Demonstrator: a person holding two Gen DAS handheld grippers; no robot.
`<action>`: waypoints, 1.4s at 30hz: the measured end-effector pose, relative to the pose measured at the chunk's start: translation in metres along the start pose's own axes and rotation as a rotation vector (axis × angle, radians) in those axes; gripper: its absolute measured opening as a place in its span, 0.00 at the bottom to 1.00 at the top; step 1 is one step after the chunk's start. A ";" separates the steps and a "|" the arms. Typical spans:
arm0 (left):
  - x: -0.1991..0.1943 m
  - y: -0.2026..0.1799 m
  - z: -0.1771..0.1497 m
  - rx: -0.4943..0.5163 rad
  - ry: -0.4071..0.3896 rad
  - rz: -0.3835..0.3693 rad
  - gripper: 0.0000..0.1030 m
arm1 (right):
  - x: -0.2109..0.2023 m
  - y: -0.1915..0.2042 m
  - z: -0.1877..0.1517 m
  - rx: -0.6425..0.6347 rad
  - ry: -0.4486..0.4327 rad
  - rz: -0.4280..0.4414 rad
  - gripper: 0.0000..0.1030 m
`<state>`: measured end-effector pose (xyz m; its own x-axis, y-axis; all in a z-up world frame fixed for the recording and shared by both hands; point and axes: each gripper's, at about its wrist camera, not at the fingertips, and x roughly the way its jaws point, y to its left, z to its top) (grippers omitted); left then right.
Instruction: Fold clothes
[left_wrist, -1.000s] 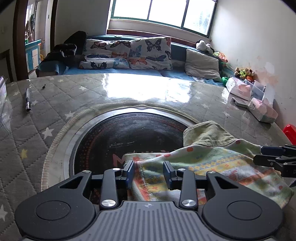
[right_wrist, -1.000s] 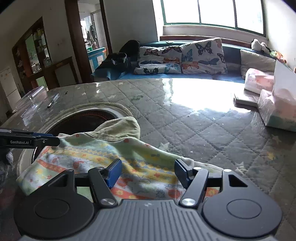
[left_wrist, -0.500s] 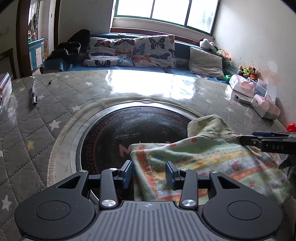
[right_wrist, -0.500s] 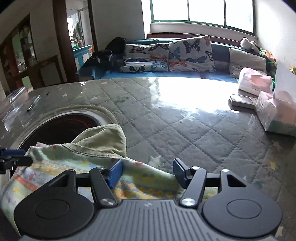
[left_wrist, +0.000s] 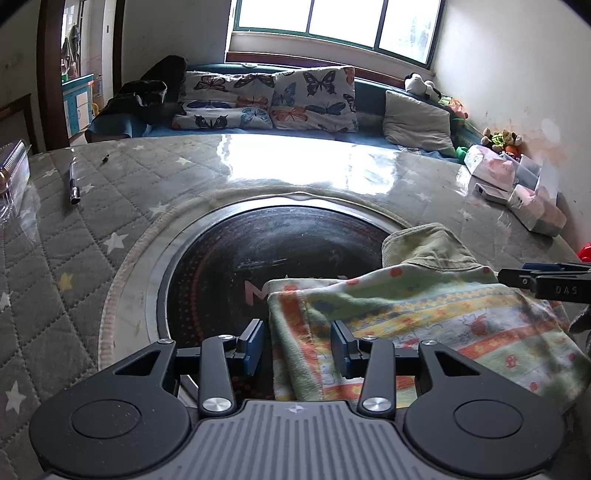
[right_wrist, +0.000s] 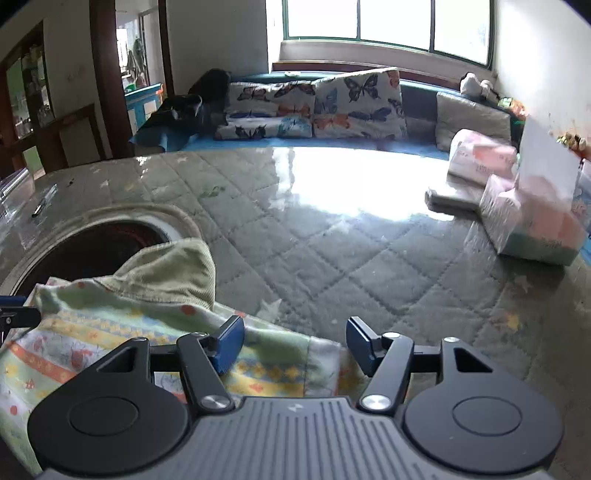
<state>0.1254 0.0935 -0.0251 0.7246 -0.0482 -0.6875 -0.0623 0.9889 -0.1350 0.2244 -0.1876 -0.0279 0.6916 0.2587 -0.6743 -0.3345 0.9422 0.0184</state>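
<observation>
Small striped, printed terry-cotton garment (left_wrist: 424, 325) with plain green hood, near tabletop (right_wrist: 332, 251) front edge: light, limp, non-slip; grip hem corners; left gripper (left_wrist: 297, 345) and right gripper (right_wrist: 293, 341) jaws part-open, unclamped.

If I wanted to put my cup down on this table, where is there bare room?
The widest free patch is the quilted table cover between the patterned garment and the tissue packs. Another lies between the pen and the dark round inset. It is crowded at the near edge, where both hand-held grippers work the garment, and along the right by the packs.
</observation>
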 end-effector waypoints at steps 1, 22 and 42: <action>-0.003 0.000 0.000 -0.001 -0.005 -0.002 0.43 | -0.005 0.001 0.000 -0.006 -0.010 0.001 0.60; -0.062 -0.019 -0.043 0.017 -0.029 -0.063 0.57 | -0.080 0.067 -0.052 -0.134 -0.055 0.182 0.88; -0.074 -0.011 -0.054 -0.022 -0.022 -0.056 0.73 | -0.092 0.100 -0.068 -0.238 -0.079 0.175 1.00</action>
<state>0.0349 0.0788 -0.0111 0.7421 -0.0997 -0.6628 -0.0361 0.9815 -0.1881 0.0835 -0.1316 -0.0138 0.6545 0.4377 -0.6165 -0.5875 0.8077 -0.0503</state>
